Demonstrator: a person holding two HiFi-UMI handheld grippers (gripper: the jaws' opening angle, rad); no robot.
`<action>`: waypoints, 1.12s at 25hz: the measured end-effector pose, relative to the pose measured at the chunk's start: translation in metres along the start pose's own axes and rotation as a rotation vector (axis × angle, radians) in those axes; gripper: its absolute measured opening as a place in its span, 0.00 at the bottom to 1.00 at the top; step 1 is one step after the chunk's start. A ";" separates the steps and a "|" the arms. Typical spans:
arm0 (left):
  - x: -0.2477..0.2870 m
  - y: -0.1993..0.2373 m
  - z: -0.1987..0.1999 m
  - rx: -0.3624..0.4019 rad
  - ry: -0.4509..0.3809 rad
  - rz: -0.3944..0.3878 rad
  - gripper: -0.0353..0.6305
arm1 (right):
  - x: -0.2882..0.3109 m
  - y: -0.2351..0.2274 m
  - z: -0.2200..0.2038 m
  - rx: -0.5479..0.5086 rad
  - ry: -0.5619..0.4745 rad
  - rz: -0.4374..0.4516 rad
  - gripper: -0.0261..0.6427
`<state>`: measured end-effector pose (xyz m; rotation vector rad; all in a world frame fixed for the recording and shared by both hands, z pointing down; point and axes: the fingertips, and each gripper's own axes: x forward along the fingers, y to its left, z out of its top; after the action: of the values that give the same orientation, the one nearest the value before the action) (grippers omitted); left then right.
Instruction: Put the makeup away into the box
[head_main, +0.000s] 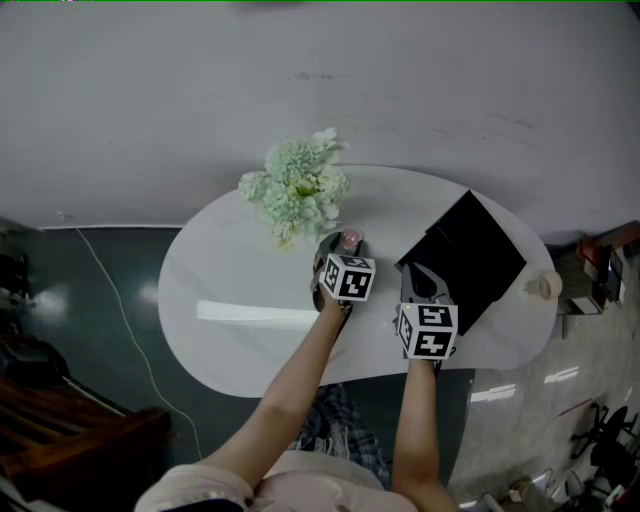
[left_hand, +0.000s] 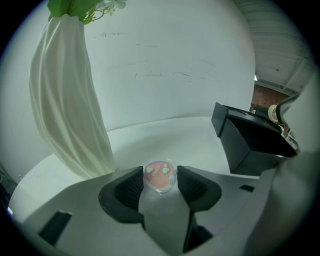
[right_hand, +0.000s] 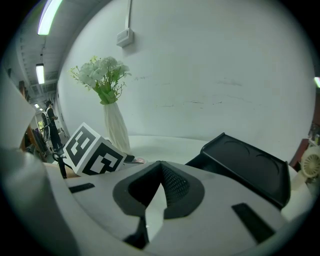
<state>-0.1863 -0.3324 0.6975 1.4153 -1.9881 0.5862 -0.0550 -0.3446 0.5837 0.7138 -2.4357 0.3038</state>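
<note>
While the left gripper (head_main: 347, 248) reaches over the middle of the white worktop (head_main: 230, 280), its fingers (left_hand: 131, 187) pinch a small round compact (left_hand: 160, 176) with a clear lid and pink contents. One ribbed pad lies against each side of it. The compact lies low on the worktop, just right of the white vase (left_hand: 70, 110), and well left of the box (left_hand: 250, 145).

Pale green and white flowers (head_main: 297, 188) fill the vase, which stands toward the far edge of the worktop, close to the grey wall.

To the right, the right gripper (right_hand: 160, 165) hovers at the near left edge of the box. Its fingers (right_hand: 172, 187) are pressed together with nothing between them. In the right gripper view, the marker cube (right_hand: 95, 150) of the left gripper shows at the left, with a sliver of the compact just beyond it.

Black and square, the box sits at the right end of the worktop, turned at an angle. Its lid looks raised, with two round recesses on the face seen from the right gripper.

Both bare forearms come in from the near edge, side by side. A thin cable (head_main: 120, 310) trails over the dark floor to the left.
</note>
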 end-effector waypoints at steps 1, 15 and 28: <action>0.000 0.000 0.000 0.004 -0.001 -0.003 0.40 | 0.000 -0.001 -0.001 0.002 0.000 -0.003 0.06; -0.035 -0.012 0.020 0.069 -0.127 -0.043 0.38 | -0.016 -0.010 -0.004 0.031 -0.014 -0.056 0.06; -0.095 -0.041 0.057 0.126 -0.257 -0.125 0.38 | -0.052 -0.033 0.005 0.076 -0.066 -0.145 0.06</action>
<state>-0.1382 -0.3205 0.5901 1.7535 -2.0686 0.5013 -0.0033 -0.3516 0.5507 0.9421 -2.4293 0.3217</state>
